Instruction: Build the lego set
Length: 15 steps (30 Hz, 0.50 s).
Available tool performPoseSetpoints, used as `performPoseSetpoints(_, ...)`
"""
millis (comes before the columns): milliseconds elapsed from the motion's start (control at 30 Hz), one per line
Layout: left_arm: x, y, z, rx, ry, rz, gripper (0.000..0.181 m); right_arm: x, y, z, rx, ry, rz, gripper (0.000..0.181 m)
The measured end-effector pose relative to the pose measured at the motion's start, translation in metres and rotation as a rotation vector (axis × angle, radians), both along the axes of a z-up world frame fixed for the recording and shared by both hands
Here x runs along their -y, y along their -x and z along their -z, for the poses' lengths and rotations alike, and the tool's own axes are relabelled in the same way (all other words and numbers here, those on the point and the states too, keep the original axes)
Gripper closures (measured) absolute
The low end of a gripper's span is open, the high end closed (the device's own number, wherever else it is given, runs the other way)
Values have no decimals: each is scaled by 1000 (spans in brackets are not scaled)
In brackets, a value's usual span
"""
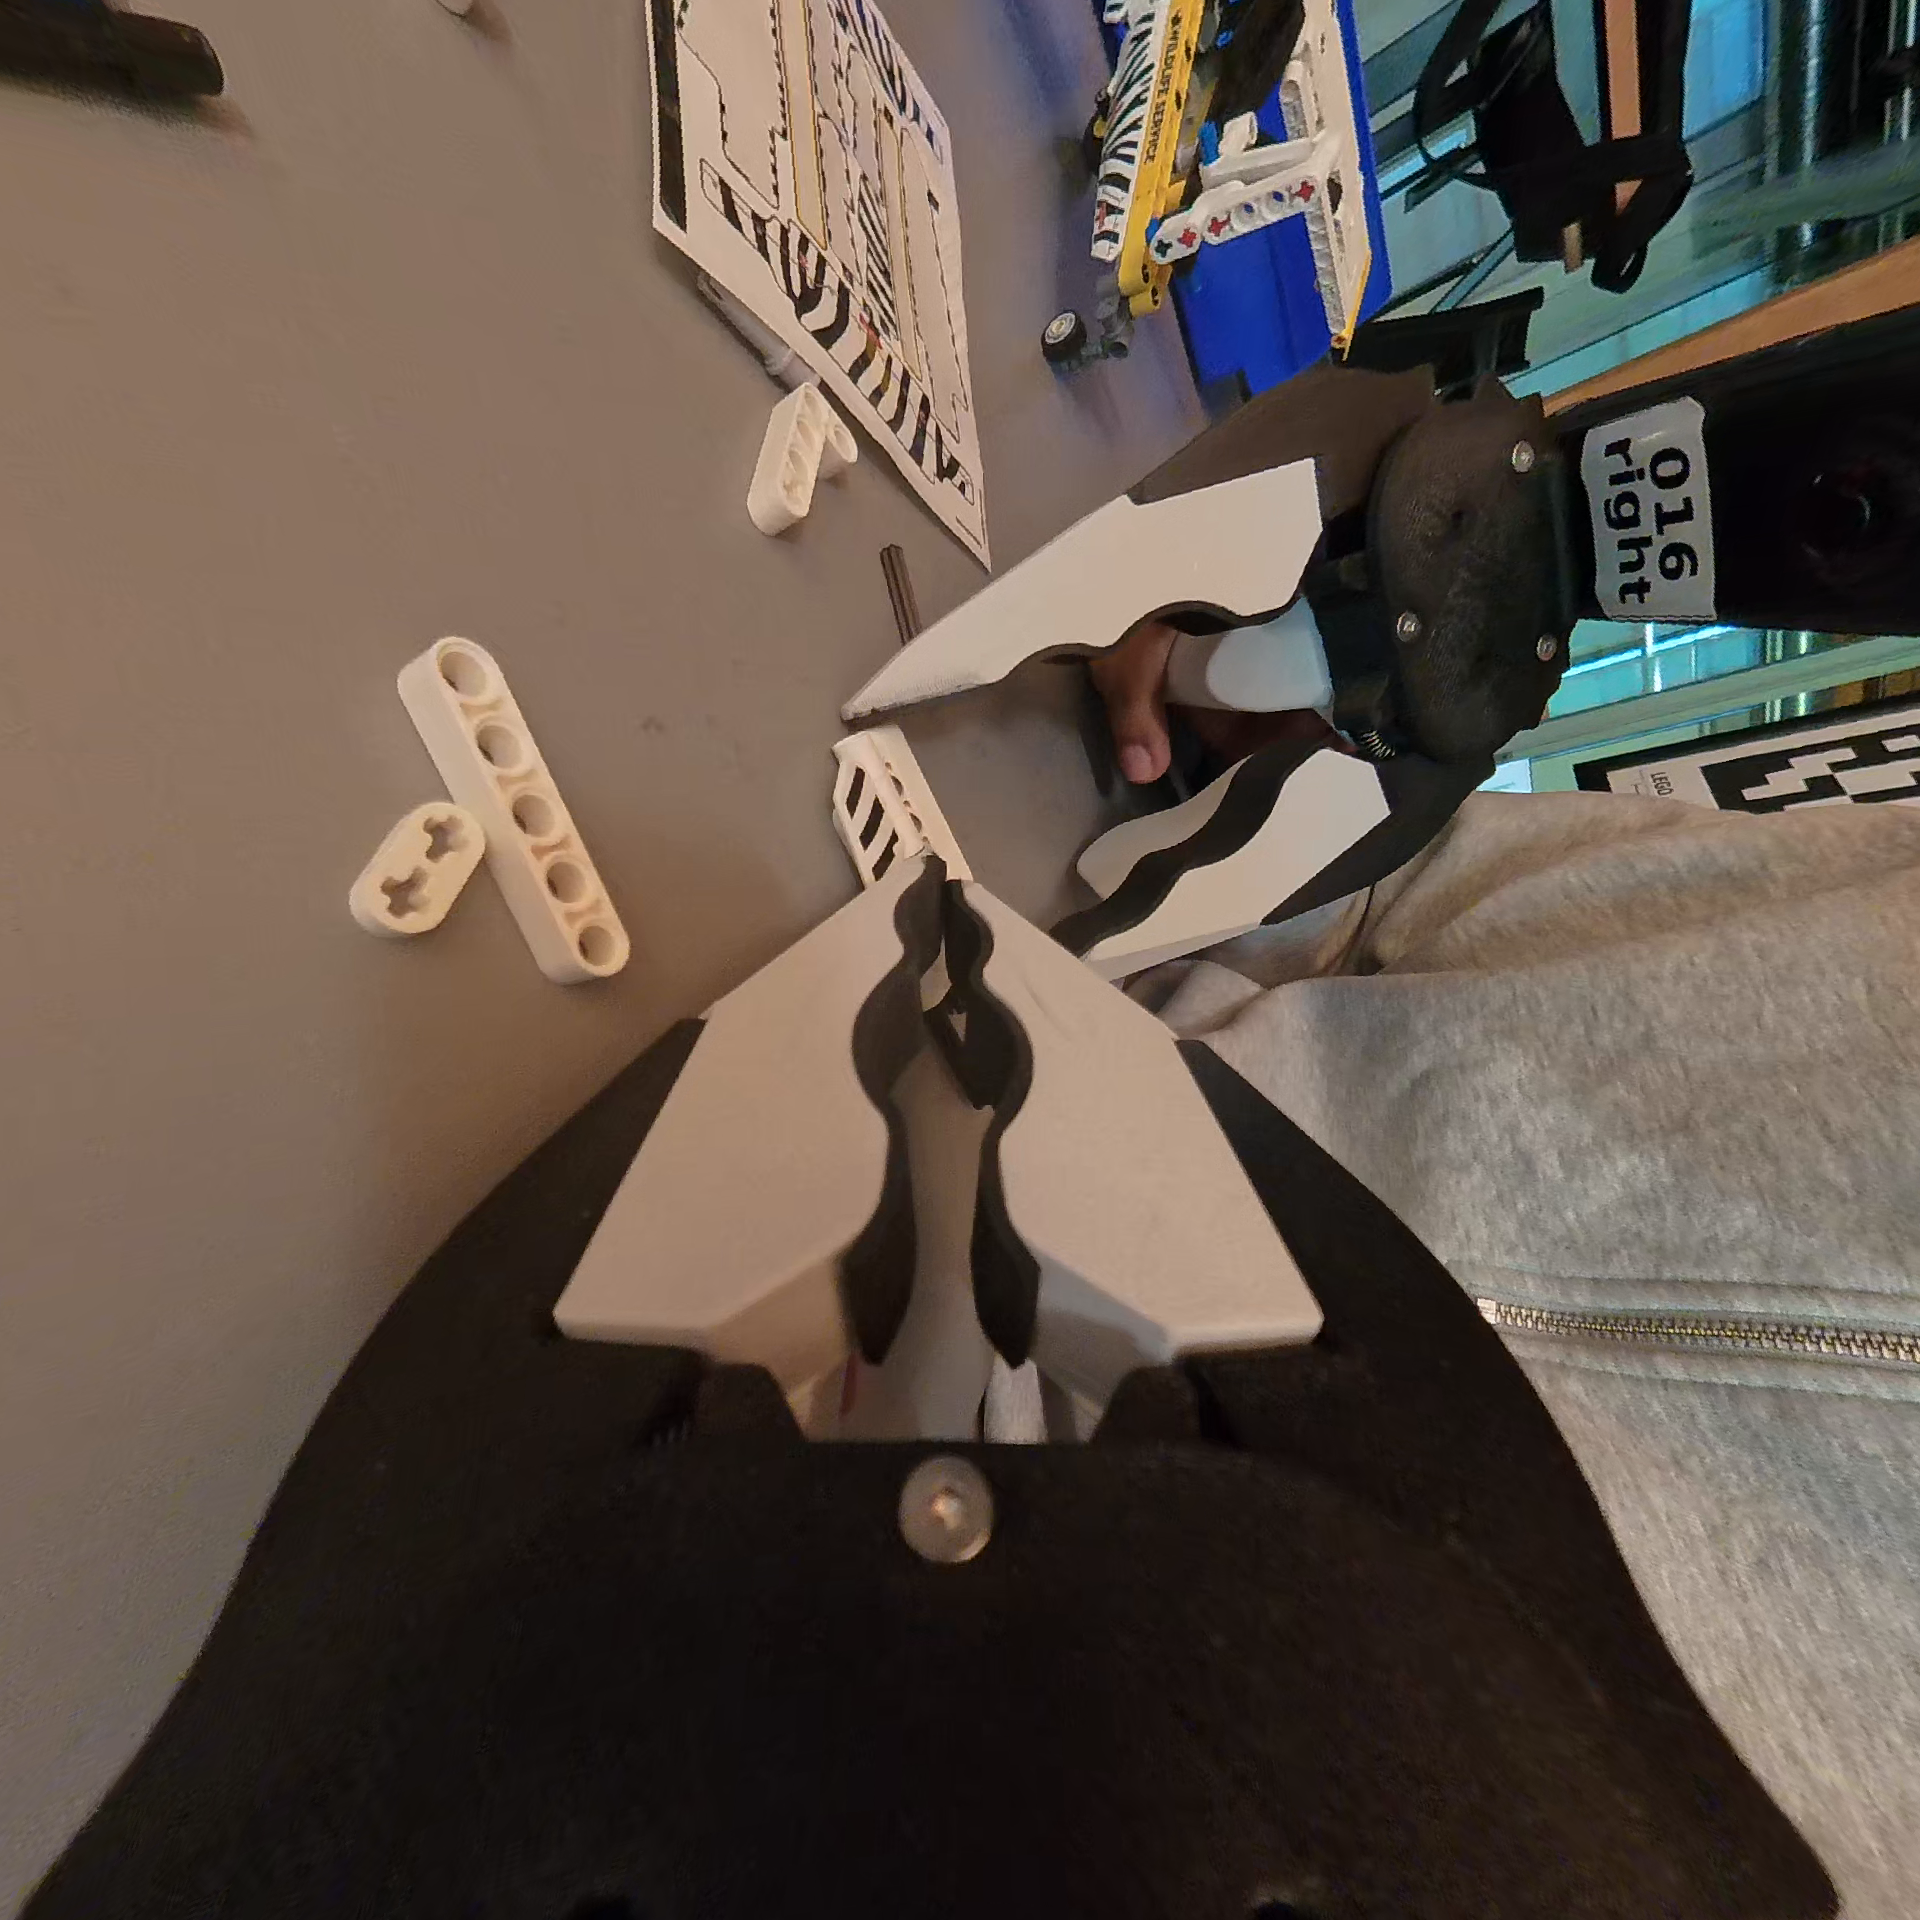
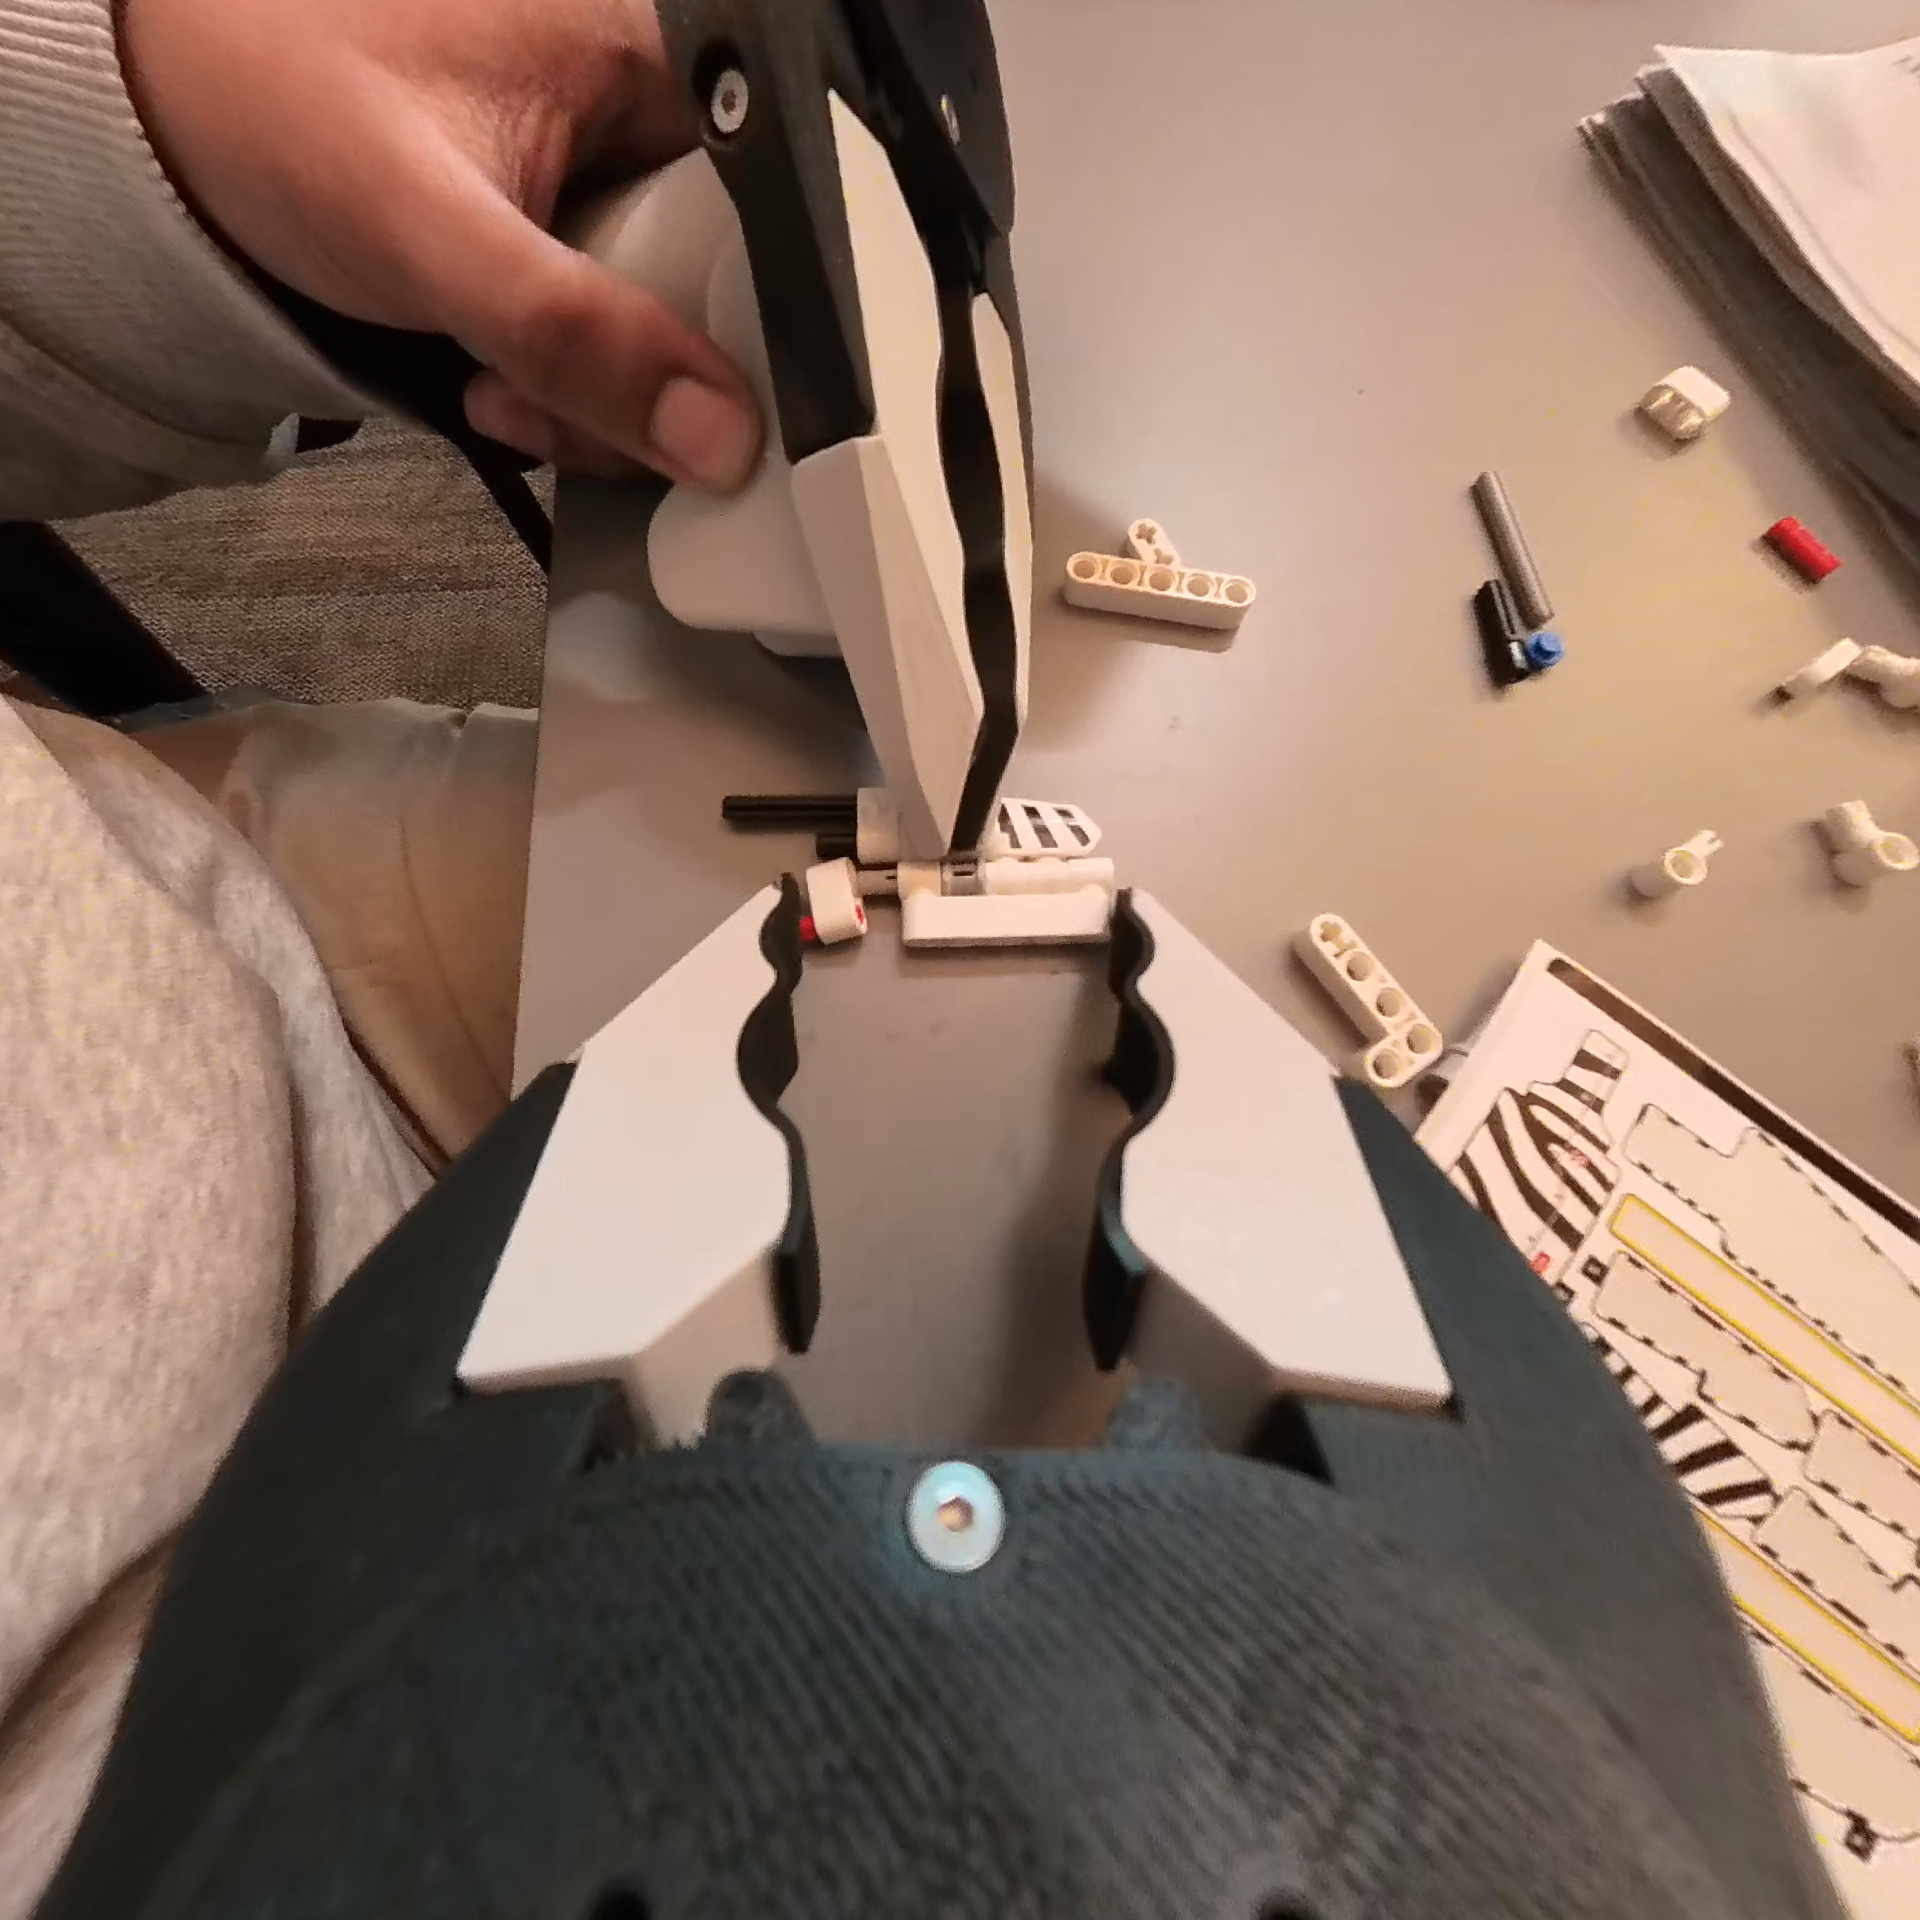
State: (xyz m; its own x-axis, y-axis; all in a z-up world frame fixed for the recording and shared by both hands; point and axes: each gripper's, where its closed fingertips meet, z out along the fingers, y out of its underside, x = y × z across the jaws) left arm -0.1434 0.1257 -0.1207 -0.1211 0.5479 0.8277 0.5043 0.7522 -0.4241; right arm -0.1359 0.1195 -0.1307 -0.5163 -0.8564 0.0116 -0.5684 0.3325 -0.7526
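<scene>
A: Left tongs [image 2: 971,831] clenched on the small white sub-assembly [image 2: 997,883], pinning it at the near edge of the grey surface [image 2: 1299,312]. The tips pinch a small grey-and-white joint on its top.

B: Right tongs [image 2: 951,935]?

A: Released, jaws spread wide, one tip on either side of the sub-assembly, not touching it as far as I can tell. A white connector with a red pin [image 2: 834,914] sits by the left tip, and a striped white panel [image 2: 1044,826] lies at the back.

B: From the left wrist view?

A: Poor. The closed tips hide the pinch point; only the striped panel [image 1: 878,821] shows beyond them. The grip may be shallow.

B: Step in hand?

A: My judgement: bracing the sub-assembly while the right tongs close in to seat or take a part. Keep the left pinch steady and pressed down, bring the right jaws in square to the flat white plate, and close slowly so the connector isn't knocked off the edge.

B: Spare parts?

A: A five-hole white beam [image 2: 1158,592] and an L-shaped beam [image 2: 1371,1003] lie well apart, and the sticker sheet [image 2: 1714,1299] is off to the right.
</scene>
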Motion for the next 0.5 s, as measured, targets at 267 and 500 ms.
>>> performPoseSetpoints(267,0,0,0,-1,-2,1,181,2,0,0,8,-19,27,124)
performPoseSetpoints(500,0,0,0,-1,-7,3,181,2,0,-2,2,-46,67,125)
